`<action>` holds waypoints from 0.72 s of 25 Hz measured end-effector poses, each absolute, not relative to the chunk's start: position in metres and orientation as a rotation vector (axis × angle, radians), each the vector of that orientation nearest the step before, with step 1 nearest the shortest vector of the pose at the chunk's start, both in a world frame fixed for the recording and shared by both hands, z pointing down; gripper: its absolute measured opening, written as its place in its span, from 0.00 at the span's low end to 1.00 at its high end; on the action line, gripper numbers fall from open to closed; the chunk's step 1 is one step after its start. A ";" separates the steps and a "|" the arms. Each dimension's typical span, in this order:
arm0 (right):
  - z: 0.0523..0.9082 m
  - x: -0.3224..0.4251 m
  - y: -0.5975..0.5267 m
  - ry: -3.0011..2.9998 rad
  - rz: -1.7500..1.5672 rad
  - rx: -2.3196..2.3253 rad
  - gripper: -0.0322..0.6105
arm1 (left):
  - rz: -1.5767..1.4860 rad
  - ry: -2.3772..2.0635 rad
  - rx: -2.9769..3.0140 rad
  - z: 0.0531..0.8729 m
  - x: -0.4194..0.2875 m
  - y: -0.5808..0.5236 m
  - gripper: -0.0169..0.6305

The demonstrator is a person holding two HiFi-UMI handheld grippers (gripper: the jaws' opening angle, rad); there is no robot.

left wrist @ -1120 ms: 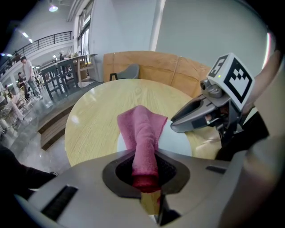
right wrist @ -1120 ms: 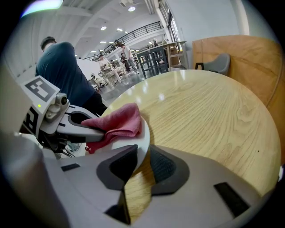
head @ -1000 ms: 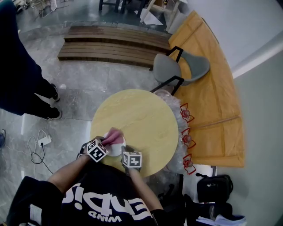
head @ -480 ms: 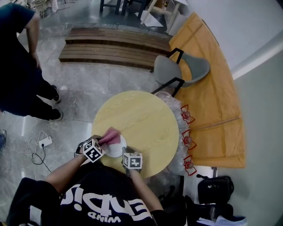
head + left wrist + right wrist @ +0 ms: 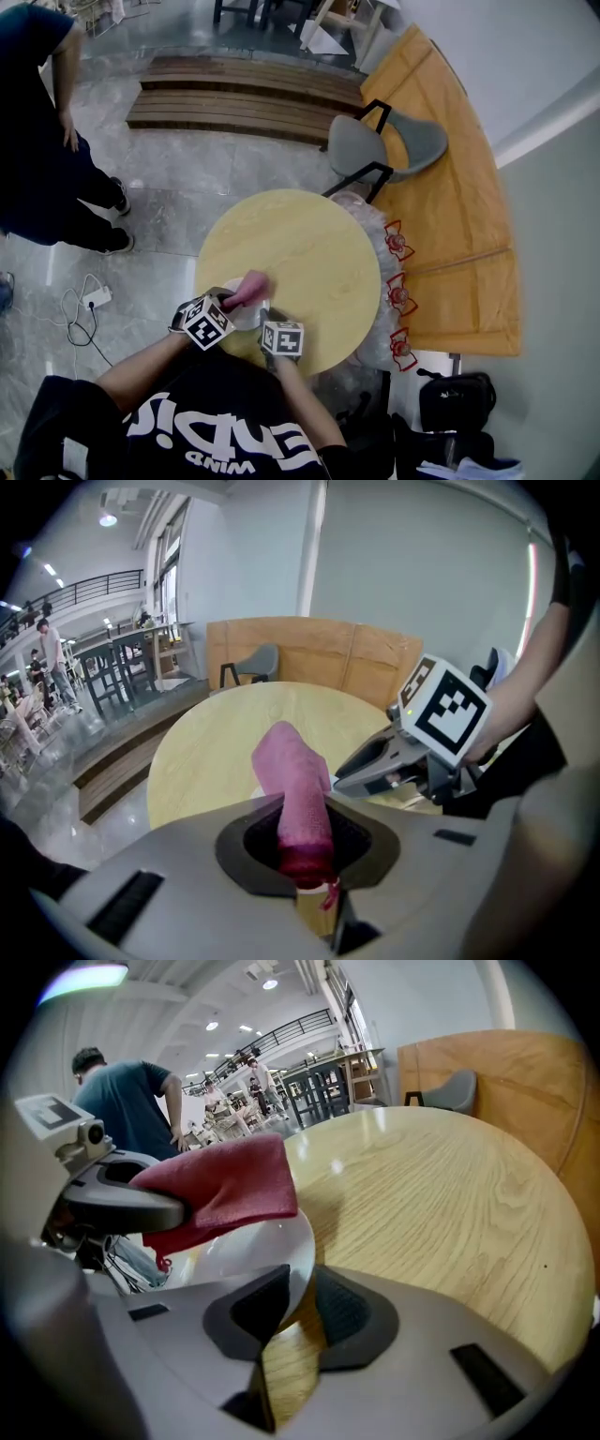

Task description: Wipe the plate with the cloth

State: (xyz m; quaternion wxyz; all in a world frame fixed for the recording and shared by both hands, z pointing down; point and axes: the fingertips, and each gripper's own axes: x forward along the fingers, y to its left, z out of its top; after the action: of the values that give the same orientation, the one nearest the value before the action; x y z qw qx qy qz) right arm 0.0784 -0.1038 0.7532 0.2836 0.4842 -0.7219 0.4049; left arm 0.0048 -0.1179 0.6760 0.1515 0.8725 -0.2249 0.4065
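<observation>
A white plate (image 5: pixel 247 319) sits at the near edge of the round wooden table (image 5: pixel 291 248). In the right gripper view the plate (image 5: pixel 248 1251) has its rim between my right gripper's (image 5: pixel 298 1302) jaws, which are shut on it. My left gripper (image 5: pixel 305 846) is shut on a rolled pink cloth (image 5: pixel 295 785). The cloth (image 5: pixel 220 1190) hangs just above the plate's left part, and I cannot tell whether it touches. In the head view the left gripper (image 5: pixel 231 303) and the right gripper (image 5: pixel 271 319) are close together over the plate, with the cloth (image 5: pixel 248 286) between them.
A person (image 5: pixel 42 159) stands on the floor at the left. A grey chair (image 5: pixel 380 145) stands behind the table, with a slatted wooden bench (image 5: pixel 239 98) beyond. A plastic bag with red-trimmed items (image 5: pixel 394 281) hangs at the table's right edge. A power strip (image 5: pixel 94 300) lies on the floor.
My left gripper has risen with the cloth, lifting it off the plate's face and a little to the right. The right gripper and plate have stayed put.
</observation>
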 end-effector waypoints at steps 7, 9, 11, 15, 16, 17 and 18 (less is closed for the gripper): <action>0.755 0.080 -0.102 -1.911 1.150 1.344 0.20 | 1.207 -0.524 2.481 0.696 0.029 -0.083 0.10; 0.757 0.081 -0.101 -1.908 1.152 1.353 0.20 | 1.216 -0.509 2.431 0.712 0.029 -0.075 0.10; 0.758 0.081 -0.101 -1.907 1.150 1.354 0.20 | 1.236 -0.497 2.383 0.729 0.027 -0.069 0.10; 0.756 0.079 -0.103 -1.907 1.136 1.347 0.20 | 1.233 -0.508 2.356 0.741 0.023 -0.070 0.10; 0.755 0.079 -0.104 -1.910 1.127 1.343 0.20 | 1.228 -0.510 2.354 0.741 0.023 -0.071 0.10; 0.754 0.079 -0.104 -1.911 1.119 1.340 0.20 | 1.225 -0.515 2.353 0.741 0.023 -0.071 0.10; 0.754 0.078 -0.103 -1.913 1.114 1.336 0.20 | 1.222 -0.521 2.352 0.740 0.022 -0.071 0.10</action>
State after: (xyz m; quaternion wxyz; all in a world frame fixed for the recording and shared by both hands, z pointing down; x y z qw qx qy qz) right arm 0.0779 -0.1035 0.7540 0.2746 0.4968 -0.7114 0.4144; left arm 0.0223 -0.0706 0.7404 0.2184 0.8497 -0.1883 0.4415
